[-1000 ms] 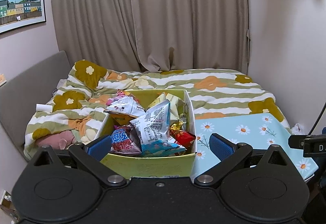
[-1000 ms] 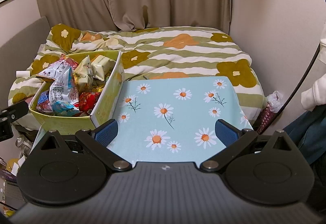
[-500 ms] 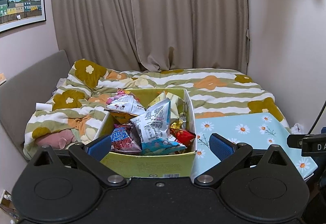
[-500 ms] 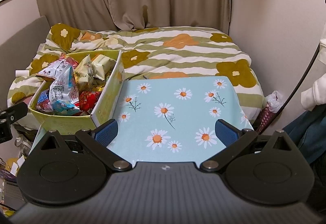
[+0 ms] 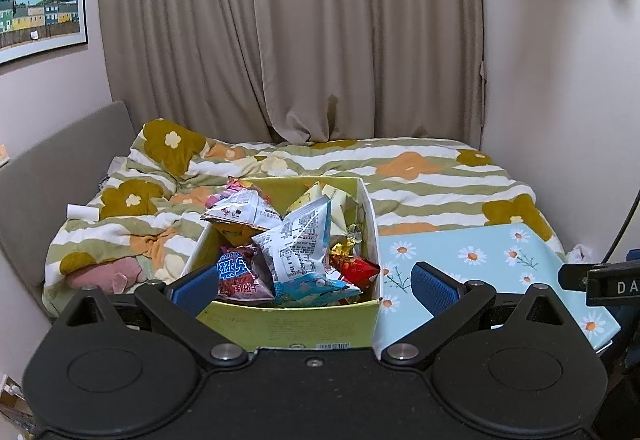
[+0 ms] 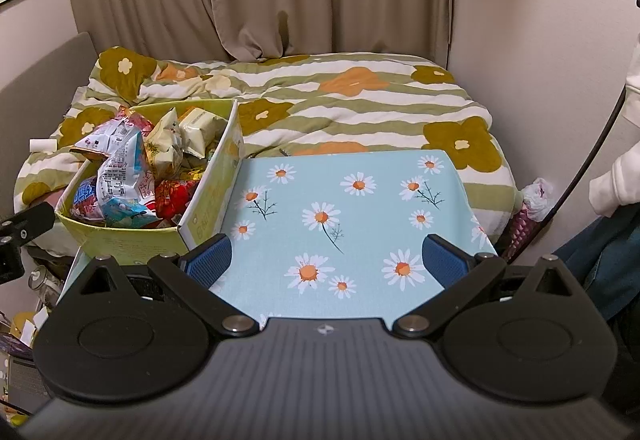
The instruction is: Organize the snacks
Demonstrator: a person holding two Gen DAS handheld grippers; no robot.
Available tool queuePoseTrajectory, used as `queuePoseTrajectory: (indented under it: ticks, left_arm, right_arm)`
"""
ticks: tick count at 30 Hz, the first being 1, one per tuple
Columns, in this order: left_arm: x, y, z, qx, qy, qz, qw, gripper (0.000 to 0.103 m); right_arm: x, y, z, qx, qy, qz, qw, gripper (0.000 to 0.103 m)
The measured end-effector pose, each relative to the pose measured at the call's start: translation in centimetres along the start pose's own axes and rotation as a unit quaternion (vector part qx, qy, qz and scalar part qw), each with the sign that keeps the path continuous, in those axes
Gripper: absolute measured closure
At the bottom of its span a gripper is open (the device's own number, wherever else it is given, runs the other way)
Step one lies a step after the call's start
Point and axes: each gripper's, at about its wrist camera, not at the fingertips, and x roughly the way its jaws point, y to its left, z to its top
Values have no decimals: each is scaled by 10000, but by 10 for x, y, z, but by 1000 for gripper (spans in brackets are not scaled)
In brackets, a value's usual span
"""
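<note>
While nothing is gripped by either tool, the left gripper (image 5: 314,286) is held with its blue pads (image 5: 434,286) spread wide, and the near wall of a yellow-green box (image 5: 288,326) is framed between them without visible contact. The right gripper (image 6: 326,260) is likewise held wide open and empty above a light blue daisy-print surface (image 6: 360,208). The box is set at the left edge of this surface, and it is filled with a loose heap of snack packets (image 5: 288,248): a purple one (image 5: 240,274) and a red one (image 5: 356,268) are seen nearest, a silver-white packet (image 5: 300,240) is propped upright in the middle, and pale yellow packets (image 6: 192,132) are piled at the far end. Beyond the box, a bed covered by a striped floral duvet (image 6: 360,96) is seen. Farther back, beige curtains (image 5: 300,32) are hung, and a framed picture (image 5: 38,8) is mounted on the left wall.
</note>
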Motion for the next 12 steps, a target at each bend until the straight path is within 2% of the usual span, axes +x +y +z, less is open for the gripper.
queuePoseTrajectory:
  ticks: [4, 12]
  left_arm:
    - [1, -2, 0, 104, 5, 76, 9999, 0]
    - [4, 3, 1, -83, -23, -66, 9999, 0]
  right_arm:
    - [0, 0, 0, 4, -3, 22, 10000, 0]
    - [-4, 2, 4, -45, 4, 41, 10000, 0]
